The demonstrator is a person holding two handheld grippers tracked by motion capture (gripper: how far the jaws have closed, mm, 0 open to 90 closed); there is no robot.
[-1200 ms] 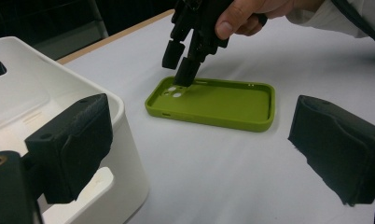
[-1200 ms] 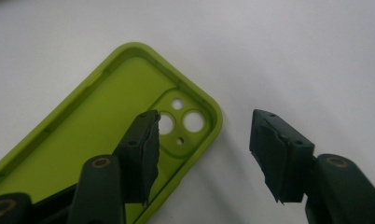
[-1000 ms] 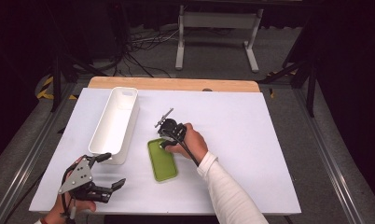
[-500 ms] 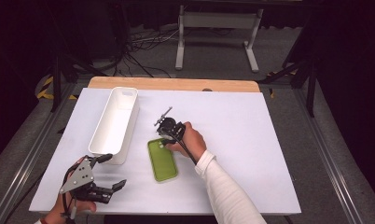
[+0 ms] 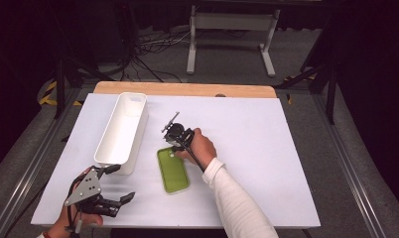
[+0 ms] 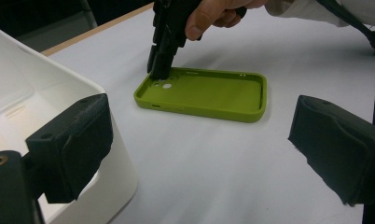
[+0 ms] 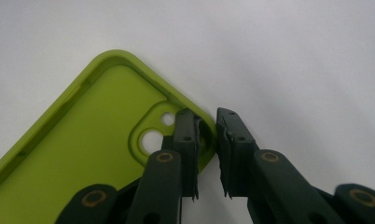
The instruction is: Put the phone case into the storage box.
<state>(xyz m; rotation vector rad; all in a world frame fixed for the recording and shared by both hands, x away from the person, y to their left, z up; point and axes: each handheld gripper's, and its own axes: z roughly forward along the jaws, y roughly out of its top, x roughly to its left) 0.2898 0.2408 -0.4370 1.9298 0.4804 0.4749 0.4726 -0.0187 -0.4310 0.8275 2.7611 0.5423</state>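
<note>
High view, left to right: left hand-held gripper [image 5: 113, 186] rests near the front-left corner of the bench [image 5: 287, 163], jaws spread wide with nothing between them, idle and apparently parked clear of the work. Just behind it, the long white bin [image 5: 122, 131] runs toward the back-left, open side up, likely the destination. At mid-bench, just right of the bin, the green phone case [image 5: 172, 170] lies flat, open side up, camera cut-out end pointing toward the back edge. Right hand-held gripper [image 5: 173, 148] stands steeply over that far end. Right gripper view: its jaws have just been closing and now straddle the case's corner rim by the cut-out, one pad [image 7: 185, 140] inside the wall, the other outside, pinching it. Judgement: the thin raised rim is the only graspable edge on a flat-lying case, hence the corner grip; lift not yet begun.
</note>
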